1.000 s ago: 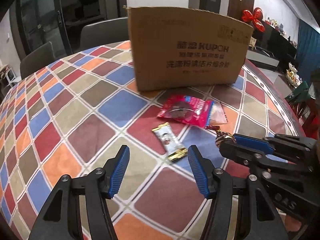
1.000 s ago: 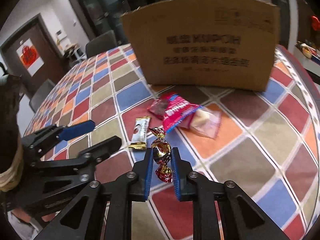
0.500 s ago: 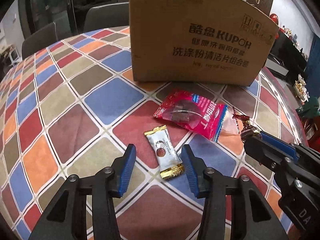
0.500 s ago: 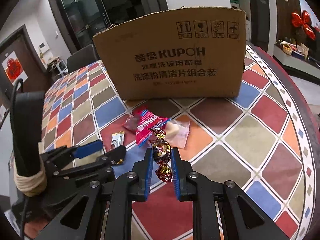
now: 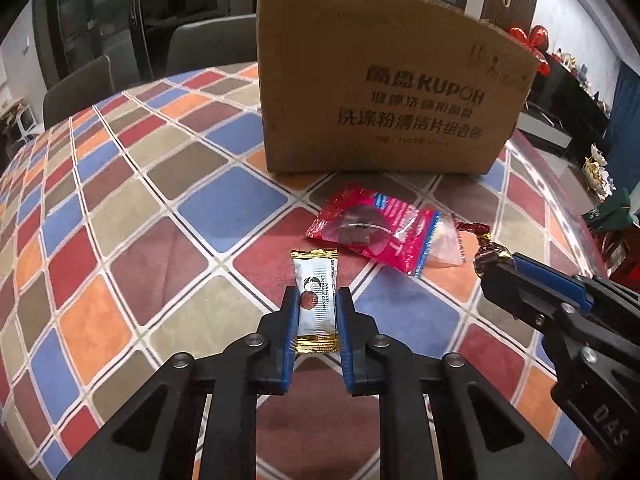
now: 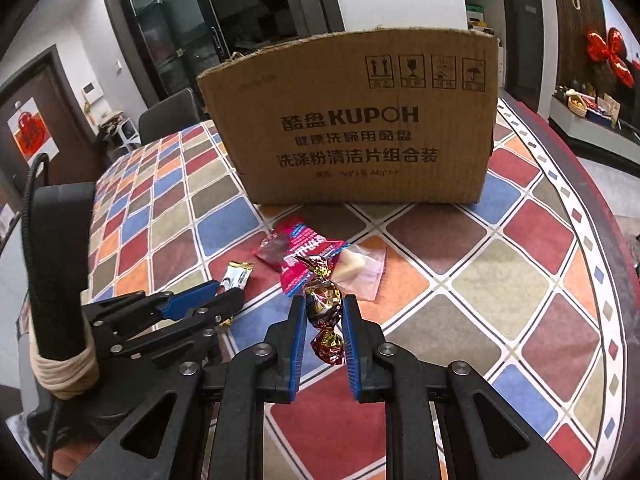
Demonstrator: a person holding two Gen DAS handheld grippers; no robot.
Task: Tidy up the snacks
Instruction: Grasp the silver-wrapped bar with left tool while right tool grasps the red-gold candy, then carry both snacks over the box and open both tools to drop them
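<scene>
While left claw (image 5: 317, 312) clamps silver candy bar (image 5: 316, 300) lengthwise toward box (image 5: 384, 96), right claw (image 6: 323, 320) clamps upright foil candy (image 6: 323, 304)

The left tool (image 5: 317, 312), open a second ago, now grips the small white gold-ended candy sachet (image 5: 316, 298), having advanced toward the table's far edge.

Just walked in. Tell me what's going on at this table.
A person is sorting snacks with two handheld grippers. The left gripper is shut on a white-and-gold candy packet on the tablecloth; the right gripper holds a foil-wrapped candy. A red snack bag lies before the cardboard box.
</scene>
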